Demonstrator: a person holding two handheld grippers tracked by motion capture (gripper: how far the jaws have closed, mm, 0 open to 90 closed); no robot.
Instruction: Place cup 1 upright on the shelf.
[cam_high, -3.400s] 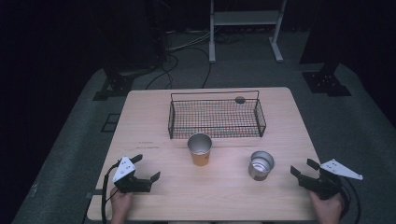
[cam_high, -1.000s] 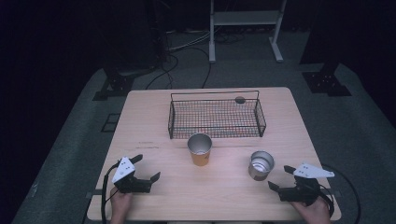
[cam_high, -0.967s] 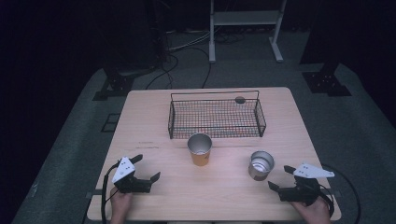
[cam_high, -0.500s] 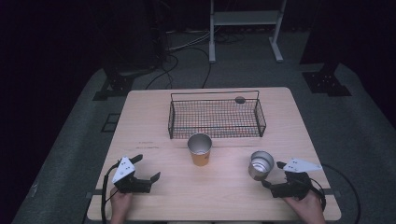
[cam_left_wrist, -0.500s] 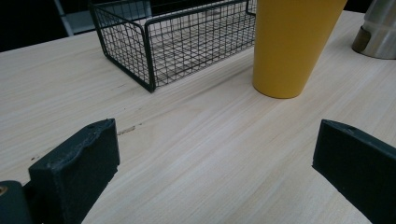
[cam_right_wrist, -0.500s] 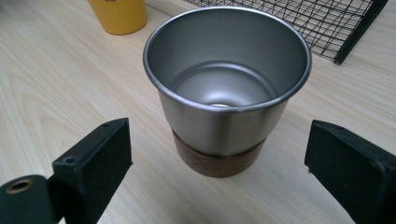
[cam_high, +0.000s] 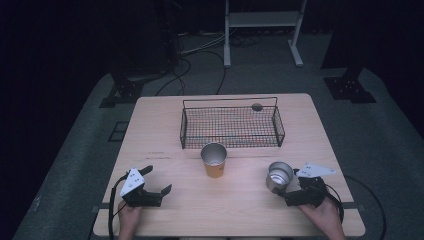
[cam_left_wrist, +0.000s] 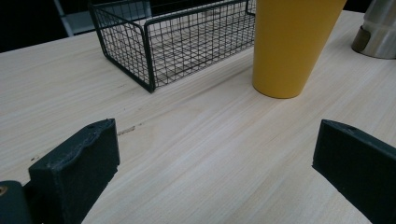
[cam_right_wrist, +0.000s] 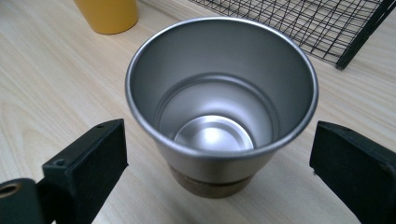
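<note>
My right gripper (cam_high: 292, 191) sits at the near right of the pale wooden table (cam_high: 165, 135), jaws spread wide on either side of the shiny steel tumbler with the cork-coloured base (cam_high: 278, 176). In the right gripper view the tumbler (cam_right_wrist: 219, 112) stands between my two black jaws with a clear gap on each side, so nothing is held yet. The jaws have just been opening, with the tumbler between them; I judge that is to clear its wide rim before closing on the wall. I come in low and from the near side, likely so the pads can meet the tumbler's body rather than its lip.

My left gripper (cam_high: 152, 187) rests at the near left of the table, jaws apart and empty, well away from the cups. I judge it is parked, leaving the work to the right hand. In the left gripper view only bare wood (cam_left_wrist: 196, 154) lies between its jaws.

The tumbler is upright, empty, tapering downward, with a brushed inside and a bright round floor. It stands near the right front of the table, apart from everything else.

Left of it, mid-table, stands a yellow tapered cup with a silvery inside (cam_high: 214, 159), also upright. Behind both, a black wire mesh basket (cam_high: 230, 125) sits toward the far side and looks empty; it is probably where the cups go. A small dark round mark (cam_high: 257, 106) sits on the table just behind the basket; I cannot tell what it is.
</note>
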